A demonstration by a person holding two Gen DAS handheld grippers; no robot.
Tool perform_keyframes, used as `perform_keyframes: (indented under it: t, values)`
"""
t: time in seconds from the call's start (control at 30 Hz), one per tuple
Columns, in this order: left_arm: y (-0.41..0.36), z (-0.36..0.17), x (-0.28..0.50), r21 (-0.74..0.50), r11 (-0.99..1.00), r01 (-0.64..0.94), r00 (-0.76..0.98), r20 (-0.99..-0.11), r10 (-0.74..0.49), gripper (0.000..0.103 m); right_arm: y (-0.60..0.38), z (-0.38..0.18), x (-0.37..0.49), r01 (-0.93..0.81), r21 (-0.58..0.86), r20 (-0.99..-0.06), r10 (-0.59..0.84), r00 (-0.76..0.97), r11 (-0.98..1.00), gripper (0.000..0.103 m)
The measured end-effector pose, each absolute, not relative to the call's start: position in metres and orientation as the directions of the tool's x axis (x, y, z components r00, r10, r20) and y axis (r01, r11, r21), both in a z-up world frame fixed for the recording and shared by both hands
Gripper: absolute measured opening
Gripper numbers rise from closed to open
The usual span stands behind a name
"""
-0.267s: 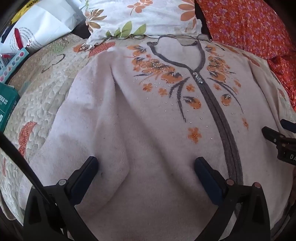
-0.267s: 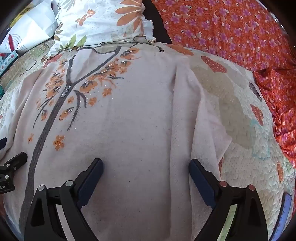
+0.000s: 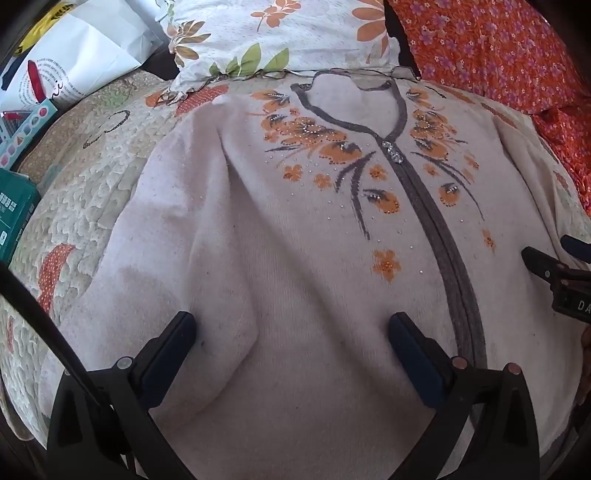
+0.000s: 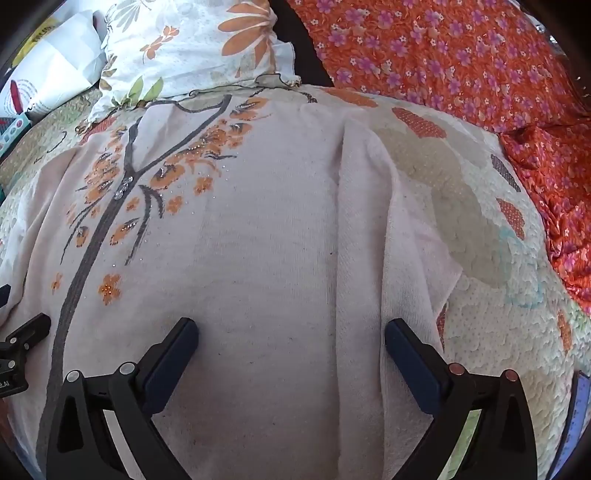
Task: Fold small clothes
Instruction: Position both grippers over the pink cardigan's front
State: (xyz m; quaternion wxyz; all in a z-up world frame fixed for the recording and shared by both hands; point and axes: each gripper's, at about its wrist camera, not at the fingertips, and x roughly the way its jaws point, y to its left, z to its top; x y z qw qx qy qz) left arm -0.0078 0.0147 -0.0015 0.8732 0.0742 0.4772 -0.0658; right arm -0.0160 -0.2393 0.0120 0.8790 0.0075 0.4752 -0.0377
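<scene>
Garment: pale pink cardigan (image 3: 303, 258), spread flat, front up, on quilted bedspread (image 3: 85, 192); neckline toward floral pillow (image 3: 280, 33).
Decoration: grey zip band (image 3: 439, 236) down the centre; orange flowers with small studs on both sides.
Sleeves: left-side sleeve (image 3: 177, 280) lying along the body; right-side sleeve (image 4: 402, 266) folded alongside the body, lengthwise crease visible.
Left gripper (image 3: 291, 332): jaws spread wide, nothing between them, poised over lower garment left of the zip band.
Right gripper (image 4: 291, 332): jaws spread wide, holding nothing, over lower garment near the sleeve crease.
Surroundings: orange flowered fabric (image 4: 461, 62) at far right; white bag (image 3: 77, 59) and teal box (image 3: 14, 218) at far left.
</scene>
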Motion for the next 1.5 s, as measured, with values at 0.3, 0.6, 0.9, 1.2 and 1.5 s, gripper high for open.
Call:
perform_keyframes:
  t: [0.3, 0.6, 0.9, 1.2, 1.5]
  values:
    - [0.003, 0.007, -0.017, 0.038, 0.972, 0.230, 0.517, -0.851, -0.089, 0.092, -0.239, 0.013, -0.015, 0.090, -0.019, -0.844, -0.064, 0.533, 0.996, 0.103]
    - [0.053, 0.088, 0.011, -0.050, 0.984, 0.172, 0.637, -0.756, -0.150, 0.084, -0.237, 0.012, -0.016, 0.074, -0.042, -0.844, -0.075, 0.531, 0.996, 0.103]
    - [0.071, 0.029, 0.147, 0.033, 0.992, 0.120, 0.432, -0.902, -0.023, 0.014, -0.238, 0.010, -0.016, 0.064, -0.043, -0.850, -0.070, 0.522, 0.997, 0.103]
    - [0.122, 0.058, 0.191, 0.220, 0.969, -0.114, 0.511, -0.824, 0.247, 0.003, -0.237, 0.010, -0.014, 0.065, -0.047, -0.849, -0.074, 0.523, 0.997, 0.103]
    - [0.105, 0.111, 0.120, 0.061, 0.998, -0.034, 0.578, -0.813, 0.069, 0.053, -0.233, 0.023, -0.019, 0.065, -0.052, -0.851, -0.078, 0.519, 0.997, 0.089]
